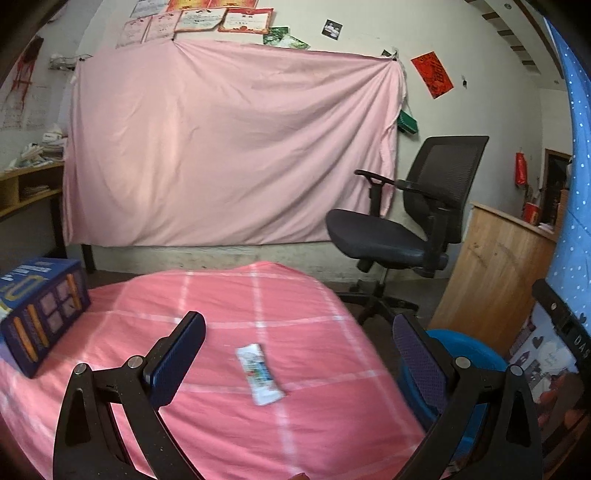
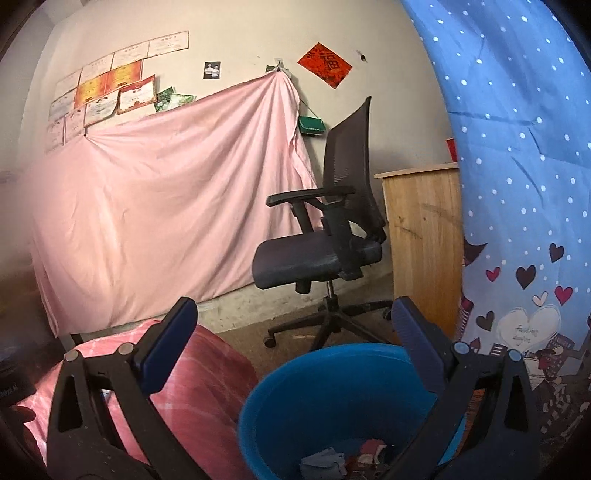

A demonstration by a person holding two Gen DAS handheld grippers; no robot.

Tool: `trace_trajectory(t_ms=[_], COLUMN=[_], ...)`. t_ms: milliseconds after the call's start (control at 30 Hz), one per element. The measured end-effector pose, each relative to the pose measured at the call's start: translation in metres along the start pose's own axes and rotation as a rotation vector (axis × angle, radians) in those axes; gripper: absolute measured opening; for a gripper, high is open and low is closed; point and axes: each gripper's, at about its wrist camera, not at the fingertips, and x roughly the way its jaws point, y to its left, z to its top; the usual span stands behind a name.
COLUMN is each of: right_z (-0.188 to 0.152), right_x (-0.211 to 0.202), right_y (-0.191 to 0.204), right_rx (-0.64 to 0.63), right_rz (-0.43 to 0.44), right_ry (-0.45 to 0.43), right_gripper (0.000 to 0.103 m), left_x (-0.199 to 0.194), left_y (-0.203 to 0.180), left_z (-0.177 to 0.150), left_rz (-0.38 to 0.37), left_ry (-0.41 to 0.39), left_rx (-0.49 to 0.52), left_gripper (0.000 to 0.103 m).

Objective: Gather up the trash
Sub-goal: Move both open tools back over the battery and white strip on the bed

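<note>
Both your tongs gape empty: left tongs [image 1: 295, 354] over the wrapper [image 1: 260, 373] mid-surface [image 1: 221, 424], right tongs [image 2: 293, 336] above the blue bin's [image 2: 258, 398] rim.

Wrapper on the bed, bin beside it

The wrapper [image 1: 260, 373] lies on the bed [image 1: 314, 325], a box [image 1: 40, 314] to its left; the bin [image 2: 332, 398] stands right of the bed, scraps [image 2: 347, 459] inside, chair [image 2: 325, 236] behind.

A lived-in home room: certificates [image 1: 199, 18] and a photo [image 1: 332, 28] are pinned above a pink sheet [image 1: 229, 147] on the wall, with an office chair [image 1: 413, 218] and wooden cabinet [image 1: 491, 273] beside that sheet.
</note>
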Motion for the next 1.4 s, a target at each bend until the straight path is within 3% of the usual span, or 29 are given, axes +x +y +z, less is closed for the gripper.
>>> trace_trajectory(t_ms=[233,500,767,967,1167,1400], right_z=[0.006,0.012,-0.002,-0.019,-0.04,-0.068], right_x=[-0.002,-0.003,0.006,0.006,0.021,0.053], right_y=[0.032,0.077,0.13,0.159,0.185,0.204], right_rx=[-0.024,-0.021,-0.101,-0.171,-0.238,-0.289], right_rz=[0.051,0.174,0.294,0.353,0.371,0.391], right_ry=[-0.041,-0.064,-0.013,0.013,0.097,0.306], right_gripper=[0.103,0.103,0.103,0.103,0.103,0.103], left_x=[-0.011,-0.025,-0.028,-0.036,-0.033,-0.007], left_y=[0.036,0.081,0.12,0.138,0.149,0.154], left_z=[0.001,0.006,-0.006,-0.017,-0.02,-0.017], left_rz=[0.062,0.175,0.258,0.28,0.288,0.218], left_ry=[-0.033,-0.082,-0.08,-0.102,-0.101,-0.03], left_rx=[-0.003,-0.011,0.003,-0.015,-0.012,0.024], left_gripper=[0.1,0.1,0.1,0.1,0.1,0.1])
